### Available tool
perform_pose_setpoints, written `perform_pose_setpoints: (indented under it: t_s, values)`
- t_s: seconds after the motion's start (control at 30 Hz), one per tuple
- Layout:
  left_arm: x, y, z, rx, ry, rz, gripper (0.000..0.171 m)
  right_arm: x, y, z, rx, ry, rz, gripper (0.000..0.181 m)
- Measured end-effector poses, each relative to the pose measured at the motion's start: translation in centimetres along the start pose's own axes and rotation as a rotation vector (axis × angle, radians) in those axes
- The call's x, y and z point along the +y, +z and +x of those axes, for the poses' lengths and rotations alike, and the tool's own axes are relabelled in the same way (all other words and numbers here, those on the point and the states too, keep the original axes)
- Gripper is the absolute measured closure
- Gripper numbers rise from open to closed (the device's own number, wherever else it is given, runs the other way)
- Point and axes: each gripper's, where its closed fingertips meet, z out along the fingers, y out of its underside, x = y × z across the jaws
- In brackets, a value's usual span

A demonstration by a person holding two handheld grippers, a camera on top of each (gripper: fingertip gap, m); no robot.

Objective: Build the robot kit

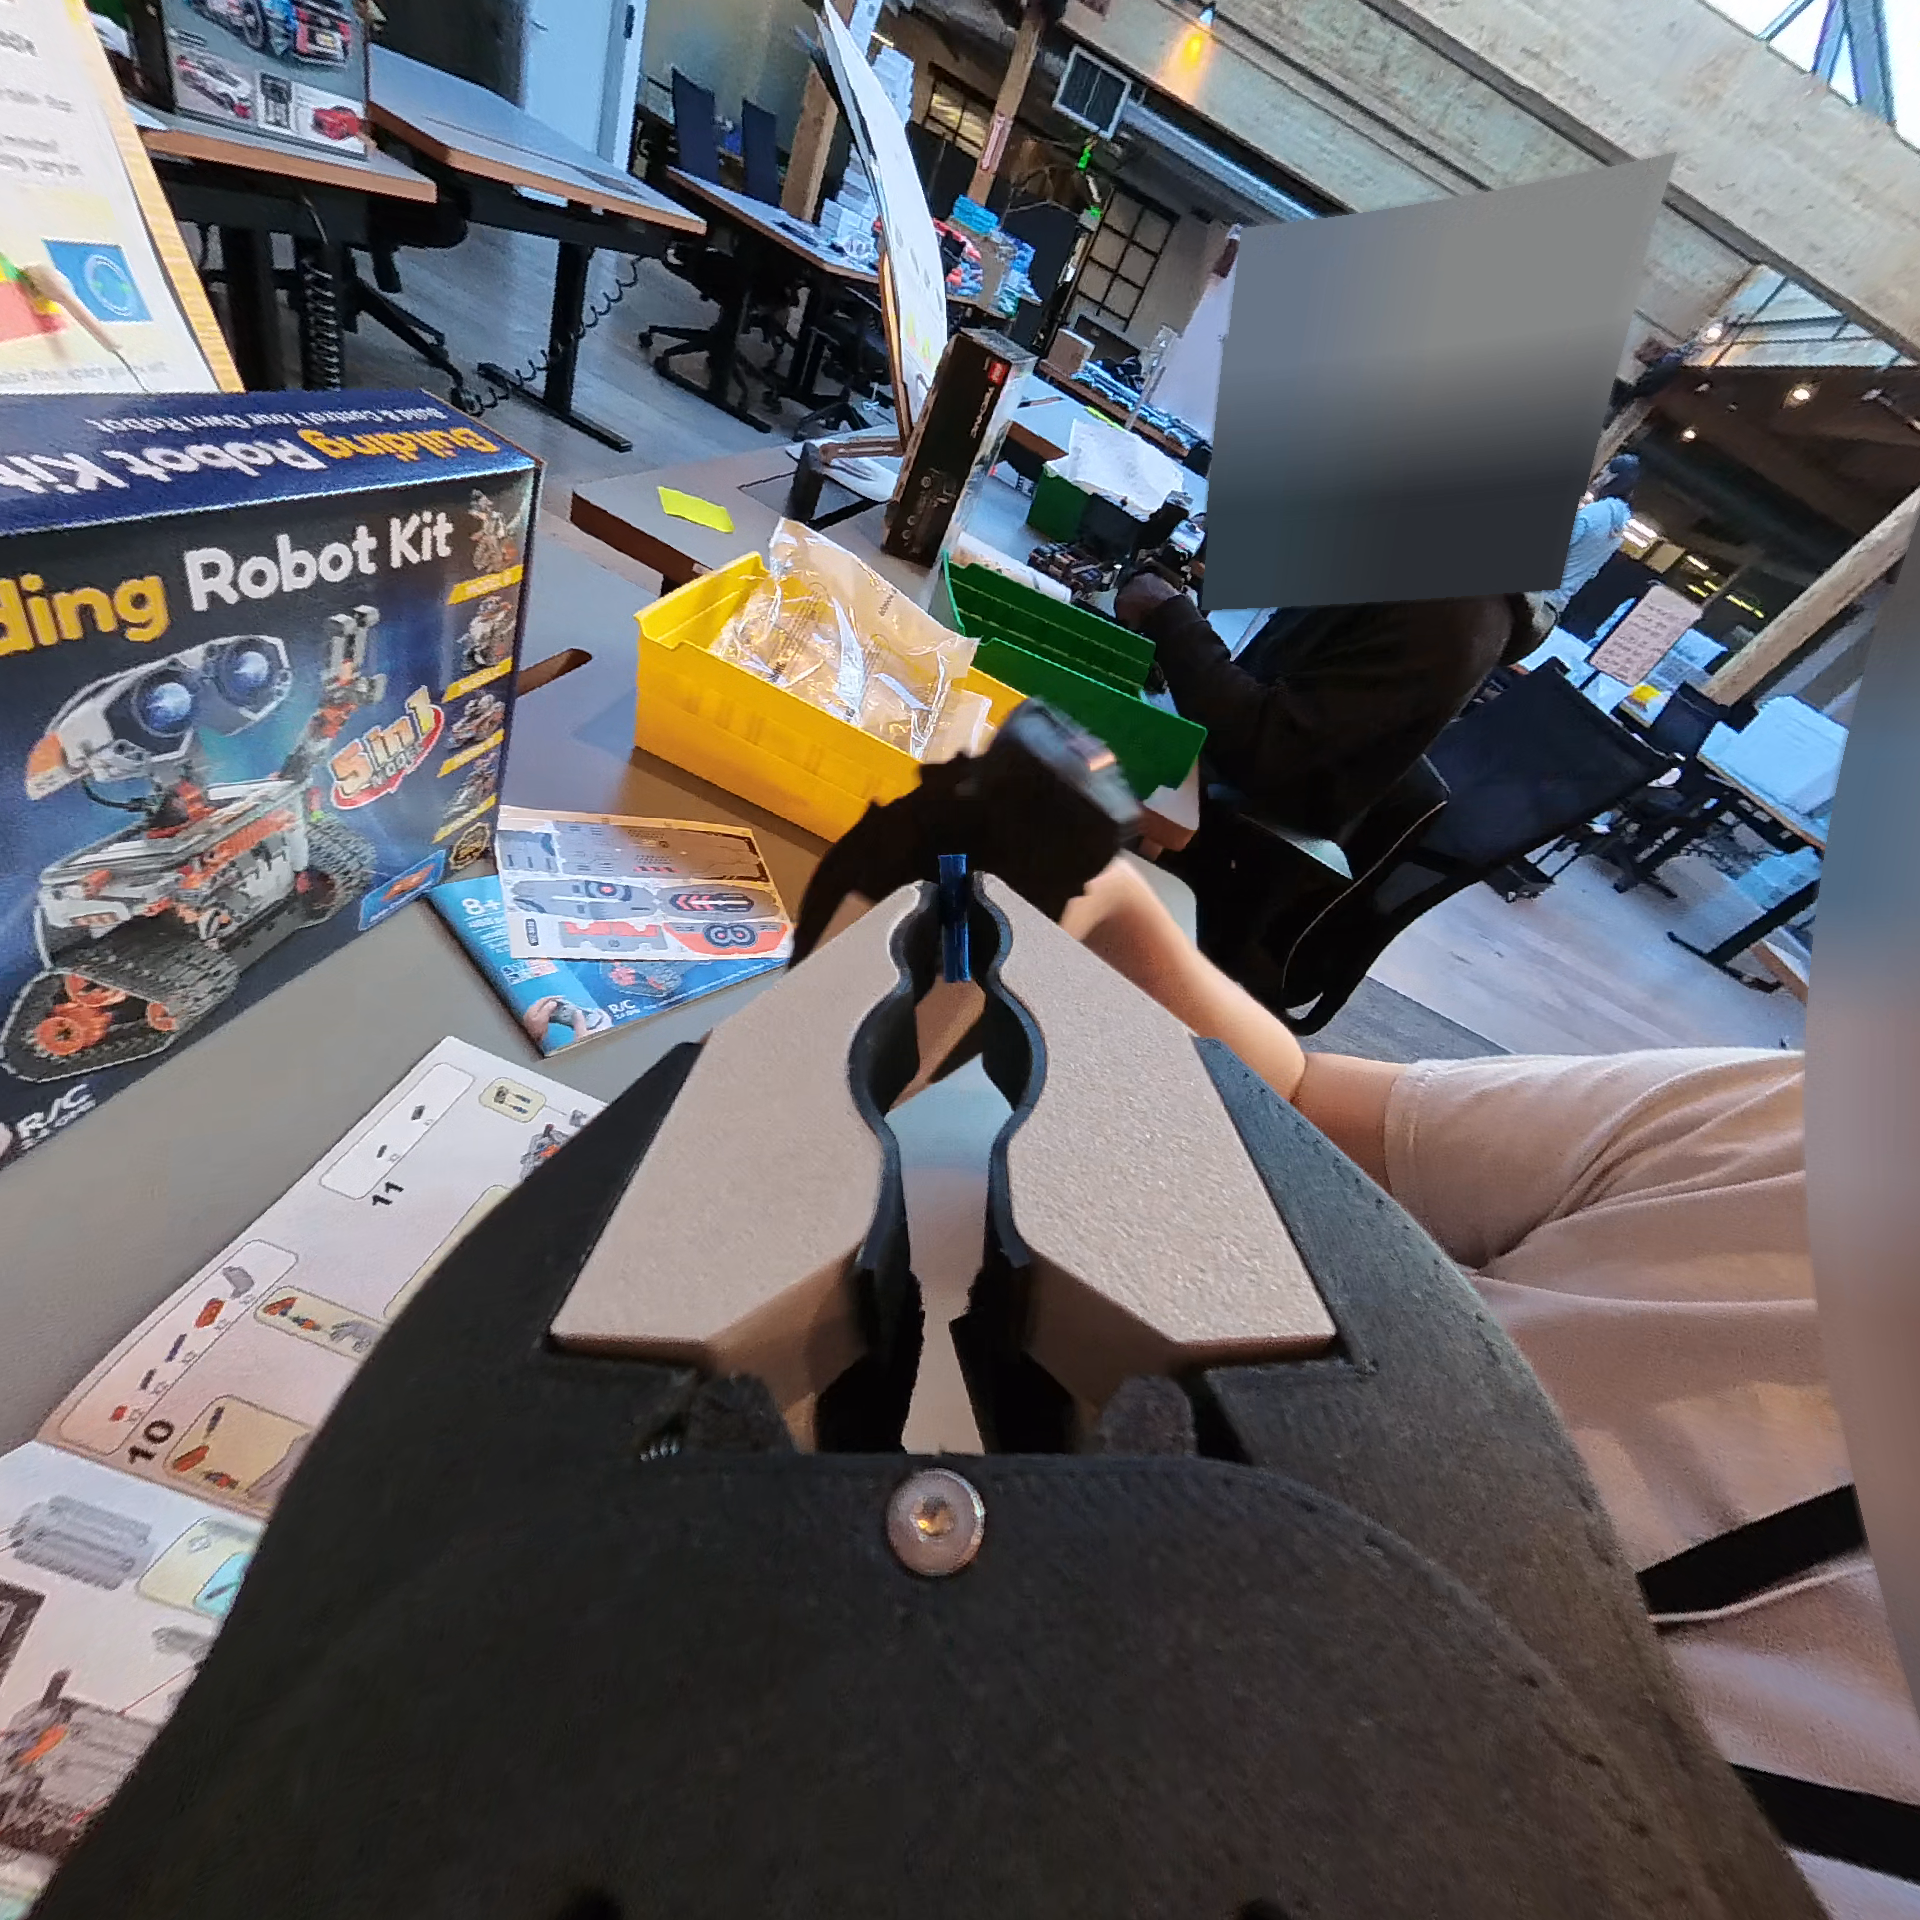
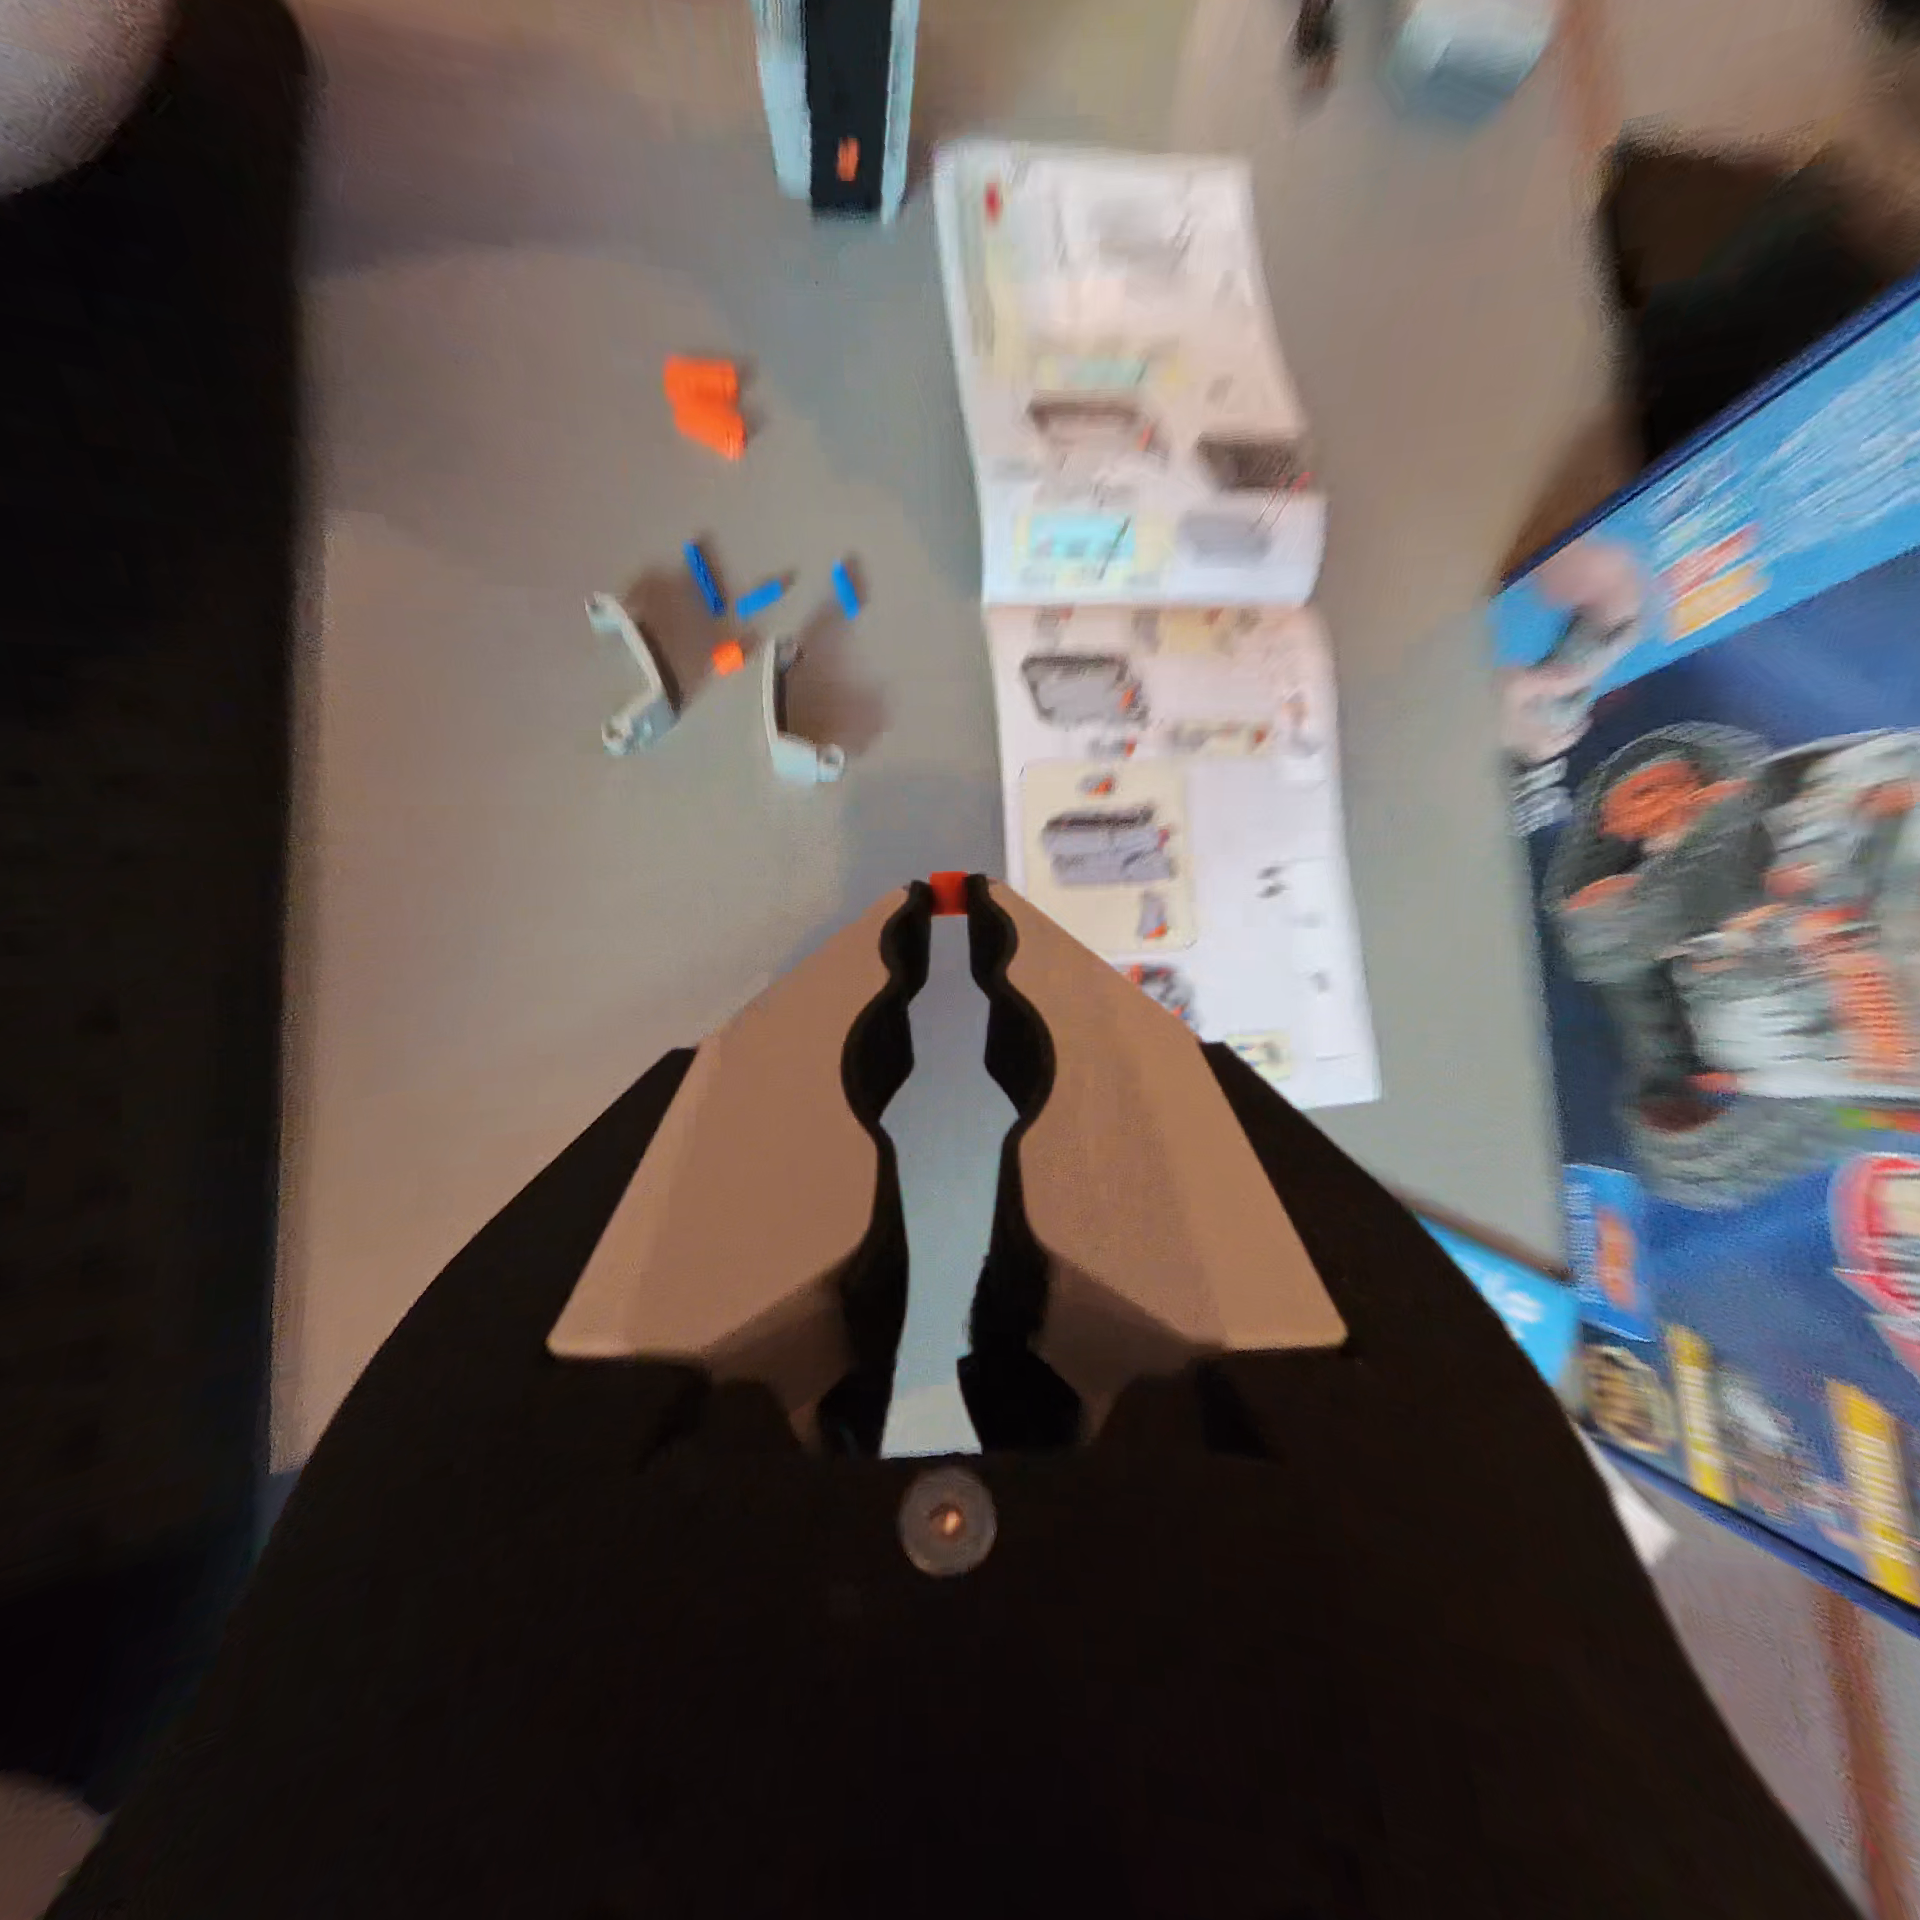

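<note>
My left gripper pinches a blue peg; my right gripper pinches an orange piece above the grey table.

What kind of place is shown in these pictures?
Probably a shared workshop or open office: rows of desks with office chairs, parts bins and a toy kit box on a grey table.
</note>
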Motion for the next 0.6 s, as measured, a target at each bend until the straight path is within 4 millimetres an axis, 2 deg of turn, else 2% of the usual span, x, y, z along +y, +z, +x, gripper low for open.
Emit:
perform_pose_setpoints:
  t_s: [0.07,0.17,0.23,0.4,0.6]
  values:
    - [0.0,-0.4,-0.2,-0.021,0.008,-0.006,0.169,3.1,2.4,-0.3,-0.085,0.006,-0.102,0.176]
    - [-0.2,-1.1,-0.6,-0.057,0.021,-0.001,0.169,5.9,4.6,-1.4,-0.157,-0.067,-0.196,0.175]
    - [-0.3,-1.3,-0.6,-0.055,0.019,-0.003,0.169,6.2,5.3,-2.1,-0.208,-0.066,-0.198,0.175]
    - [-0.1,-1.3,-0.7,-0.055,0.017,-0.011,0.169,7.7,6.5,-2.3,-0.237,-0.094,-0.222,0.175]
    - [0.1,-1.0,-0.5,-0.051,0.021,-0.023,0.169,8.0,6.8,-2.5,-0.252,-0.115,-0.218,0.174]
